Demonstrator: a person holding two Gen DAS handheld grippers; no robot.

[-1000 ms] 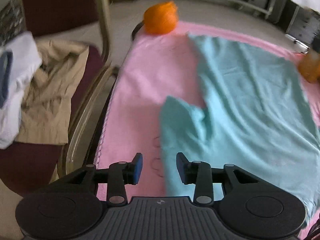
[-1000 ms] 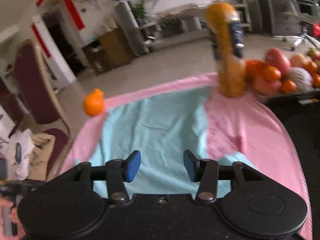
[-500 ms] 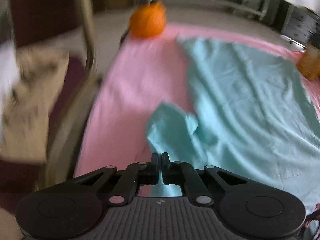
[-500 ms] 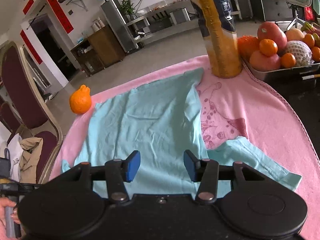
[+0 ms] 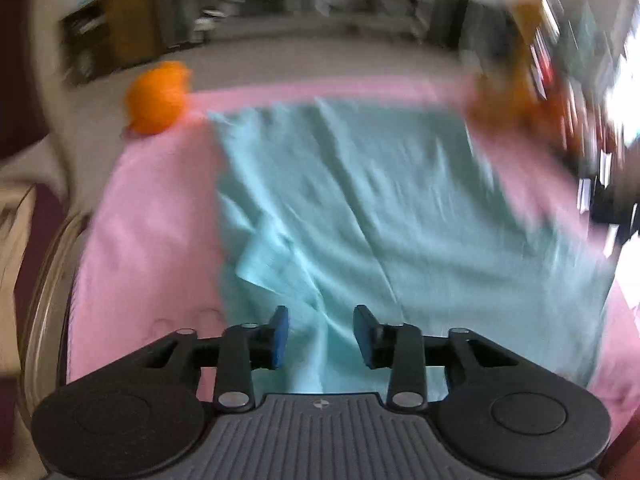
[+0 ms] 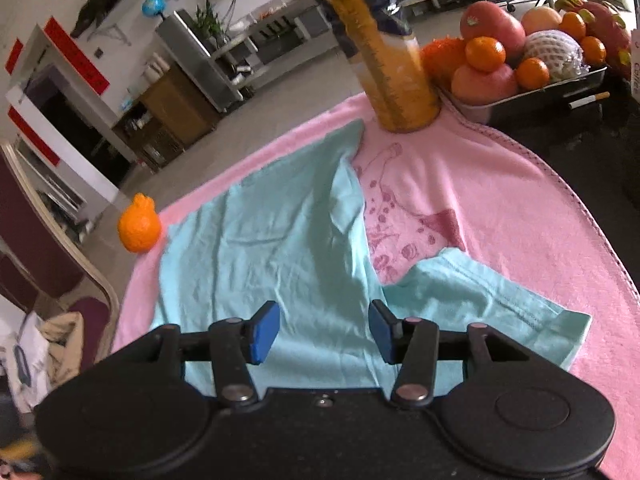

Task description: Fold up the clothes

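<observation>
That thin, floppy mint-green cotton t-shirt lies spread on the pink towel, left gripper and right gripper both gaping empty over it, so I'd pinch a hem or sleeve edge.

Left gripper now open, sleeve released

Soft daylight fills both views, with blown-out glare at the left wrist view's upper right. That view is smeared by motion blur; the right wrist view is sharp, its edges fisheye-bent
</observation>
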